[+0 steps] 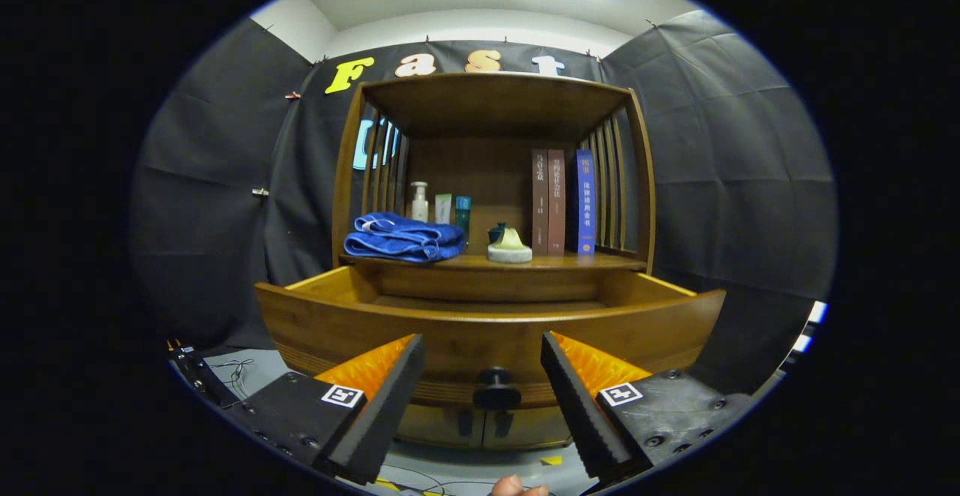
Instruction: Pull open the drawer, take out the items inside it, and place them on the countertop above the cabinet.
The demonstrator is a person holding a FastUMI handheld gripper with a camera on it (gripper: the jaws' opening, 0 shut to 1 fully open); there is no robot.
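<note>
A brown wooden cabinet stands ahead with its drawer pulled out toward me. The drawer's black round knob sits between my fingers, a little beyond their tips. My gripper is open, its two black fingers with orange sides spread to either side of the knob and touching nothing. The drawer's inside is hidden below its front rim. On the countertop above the drawer lie a folded blue towel and a pale yellow and white object.
At the back of the countertop stand a pump bottle, two small tubes and three upright books. Slatted side walls close the shelf on both sides. Cables lie on the grey floor to the left. A fingertip shows below.
</note>
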